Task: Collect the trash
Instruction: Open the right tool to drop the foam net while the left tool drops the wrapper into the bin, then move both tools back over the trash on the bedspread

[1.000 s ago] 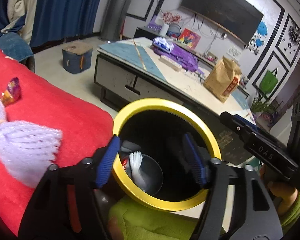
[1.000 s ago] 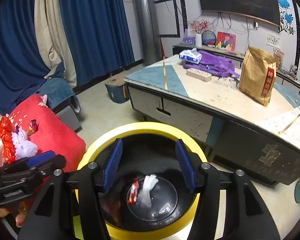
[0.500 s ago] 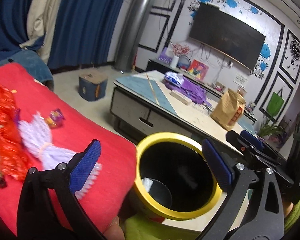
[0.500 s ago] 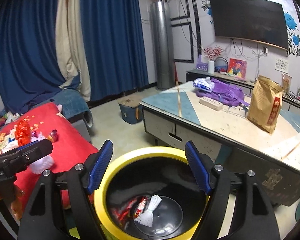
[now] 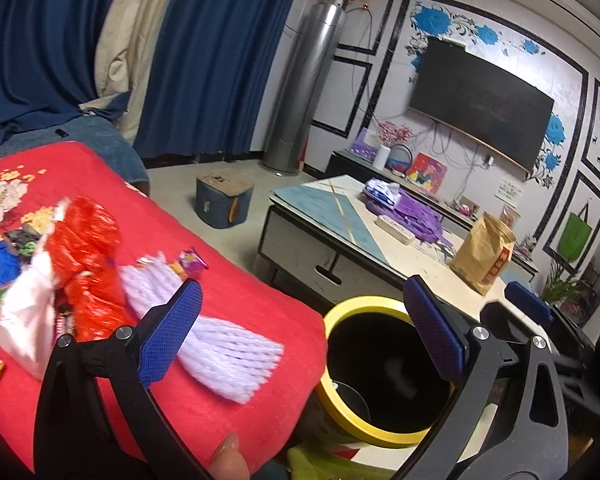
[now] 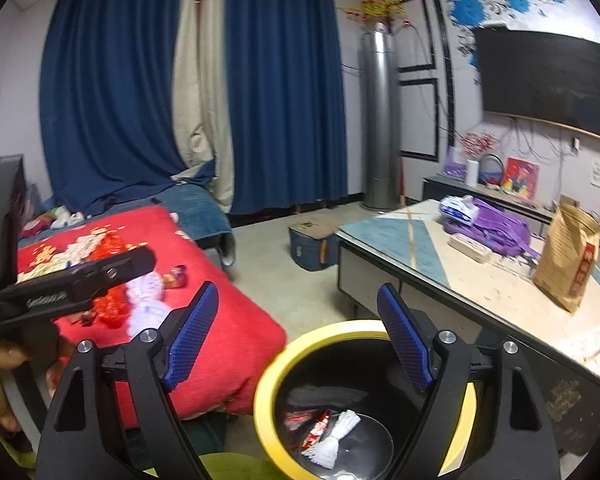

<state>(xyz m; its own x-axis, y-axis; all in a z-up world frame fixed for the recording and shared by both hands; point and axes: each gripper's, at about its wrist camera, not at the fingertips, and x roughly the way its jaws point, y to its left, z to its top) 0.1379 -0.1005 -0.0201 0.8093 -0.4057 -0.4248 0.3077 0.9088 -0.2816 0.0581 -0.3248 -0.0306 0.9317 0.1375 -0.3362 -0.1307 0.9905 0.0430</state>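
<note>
A home living room: wall-mounted television (image 5: 480, 100), blue curtains (image 6: 284, 88), low coffee table (image 6: 480, 276), red-covered sofa (image 5: 236, 312).

Left tongs (image 5: 300, 332) gape empty; right tongs (image 6: 298, 338) opening, empty.

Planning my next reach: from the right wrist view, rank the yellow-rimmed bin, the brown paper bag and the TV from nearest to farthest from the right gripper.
1. Yellow-rimmed bin, right below the right gripper.
2. Brown paper bag, on the low table at right.
3. TV, on the far wall, upper right.

A yellow-rimmed round black plastic bin (image 6: 268, 384) stands at three o'clock of the red flower-patterned blanket (image 5: 228, 312) bearing lilac foam netting (image 5: 228, 356).
</note>
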